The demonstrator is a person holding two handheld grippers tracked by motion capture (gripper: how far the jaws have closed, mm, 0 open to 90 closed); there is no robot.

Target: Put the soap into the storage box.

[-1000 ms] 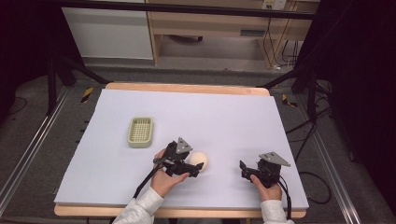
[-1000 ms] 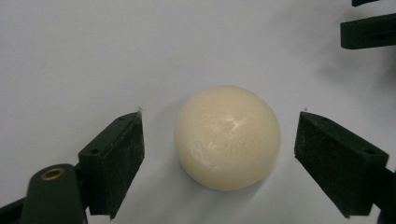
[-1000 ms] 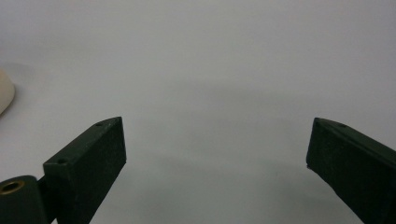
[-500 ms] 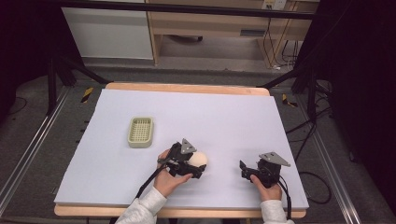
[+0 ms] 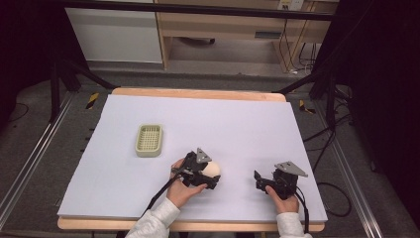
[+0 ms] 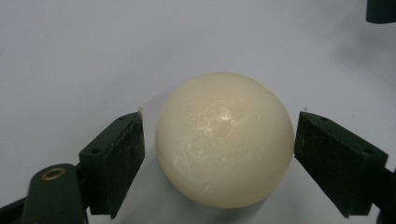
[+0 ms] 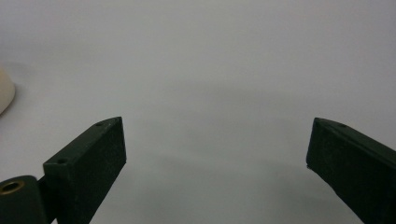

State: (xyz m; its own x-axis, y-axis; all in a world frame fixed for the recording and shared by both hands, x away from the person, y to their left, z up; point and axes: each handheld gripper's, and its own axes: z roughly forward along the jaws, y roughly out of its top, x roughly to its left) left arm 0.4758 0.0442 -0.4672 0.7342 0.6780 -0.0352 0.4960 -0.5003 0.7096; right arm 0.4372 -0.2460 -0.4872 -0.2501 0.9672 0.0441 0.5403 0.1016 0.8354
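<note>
Ball (image 6: 225, 140) sits between the jaws of my left gripper (image 6: 219, 154), jaws just been closing a bit. One pad (image 6: 116, 161) shows a gap, the other looks right at the surface, so not really clamped. It's resting on the white table (image 5: 247, 124), near the front edge. My right gripper (image 7: 215, 154) is wide open, nothing in it, off to the side. Farther back left there's a green basket (image 5: 149, 140).

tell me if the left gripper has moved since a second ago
Yes. In the high view the left gripper has slid right, away from the green basket, and its jaws, just closing a little, now flank the cream ball.
</note>
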